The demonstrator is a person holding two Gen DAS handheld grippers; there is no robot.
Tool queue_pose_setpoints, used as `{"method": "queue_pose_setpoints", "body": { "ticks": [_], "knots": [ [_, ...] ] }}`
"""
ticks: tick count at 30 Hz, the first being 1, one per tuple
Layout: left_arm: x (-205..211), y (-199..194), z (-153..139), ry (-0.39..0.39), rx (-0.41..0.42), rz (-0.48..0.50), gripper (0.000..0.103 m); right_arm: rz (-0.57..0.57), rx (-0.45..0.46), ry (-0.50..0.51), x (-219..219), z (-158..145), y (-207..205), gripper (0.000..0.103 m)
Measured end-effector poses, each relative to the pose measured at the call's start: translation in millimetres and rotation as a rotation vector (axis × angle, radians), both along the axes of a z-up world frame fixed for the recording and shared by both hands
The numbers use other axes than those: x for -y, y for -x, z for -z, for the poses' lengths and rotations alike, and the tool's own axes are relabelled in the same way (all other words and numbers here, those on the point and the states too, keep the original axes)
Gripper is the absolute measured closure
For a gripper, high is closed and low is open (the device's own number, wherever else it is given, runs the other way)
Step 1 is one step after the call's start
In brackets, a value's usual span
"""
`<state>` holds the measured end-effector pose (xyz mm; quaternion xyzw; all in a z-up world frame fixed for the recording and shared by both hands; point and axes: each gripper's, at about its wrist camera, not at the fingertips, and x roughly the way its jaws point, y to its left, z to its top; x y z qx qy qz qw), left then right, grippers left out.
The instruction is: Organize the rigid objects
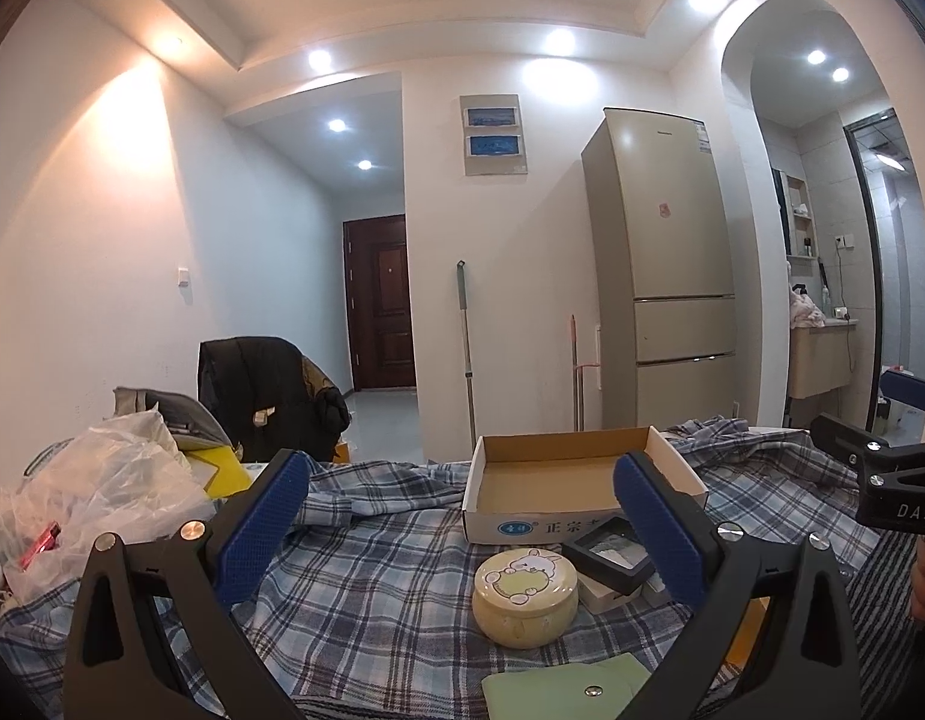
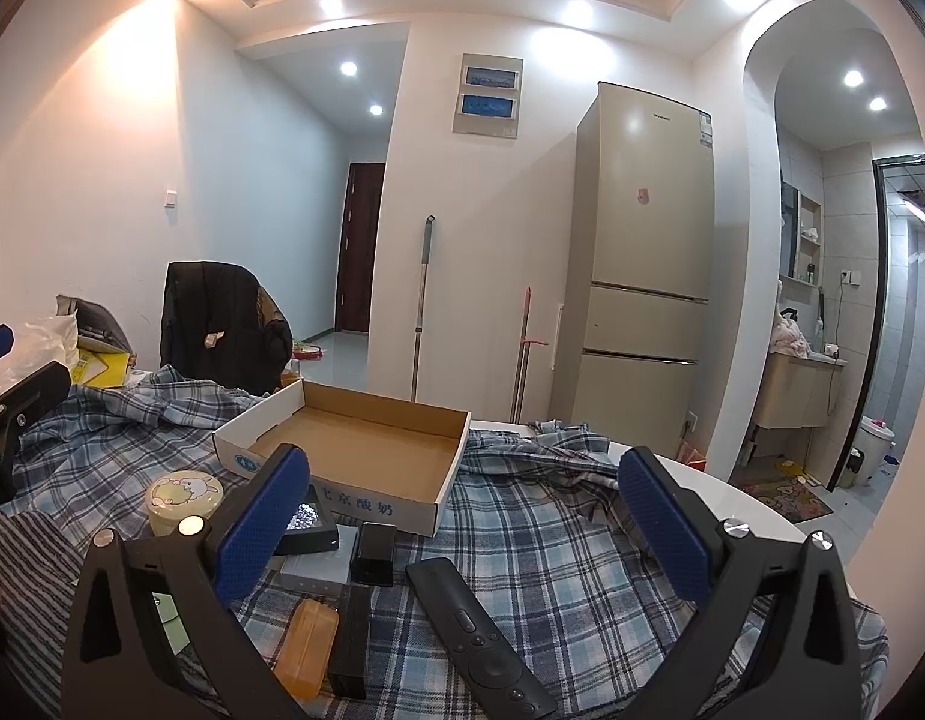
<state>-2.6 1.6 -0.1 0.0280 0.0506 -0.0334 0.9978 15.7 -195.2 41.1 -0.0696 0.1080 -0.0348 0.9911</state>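
An empty cardboard box (image 1: pixel 558 468) (image 2: pixel 366 438) lies on the plaid cloth. In front of it sit a round cream tin with a rabbit lid (image 1: pixel 525 597) (image 2: pixel 183 501), a black framed case (image 1: pixel 609 552) (image 2: pixel 306 525), a small black box (image 2: pixel 373 552), a grey box (image 2: pixel 315 570), an orange case (image 2: pixel 306 648), a long black bar (image 2: pixel 349 642), a black remote (image 2: pixel 477 636) and a green pouch (image 1: pixel 567 687). My left gripper (image 1: pixel 462 516) is open above the tin. My right gripper (image 2: pixel 462 516) is open above the remote.
The plaid cloth (image 1: pixel 372 570) covers a white table (image 2: pixel 732 495). Plastic bags (image 1: pixel 102 492) and a yellow item (image 1: pixel 222 468) lie at the left. A chair with a dark jacket (image 1: pixel 264 396) stands behind. A fridge (image 1: pixel 660 270) and mops (image 1: pixel 465 348) stand by the wall.
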Motion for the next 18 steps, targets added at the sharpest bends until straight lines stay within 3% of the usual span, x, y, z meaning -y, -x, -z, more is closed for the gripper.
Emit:
{"method": "queue_pose_setpoints", "body": {
  "ticks": [18],
  "knots": [
    [4.7,1.2,1.0,-0.021,-0.010,-0.002,0.000,-0.005,0.008,0.001,-2.2,0.4,2.6,0.000]
  ]
}}
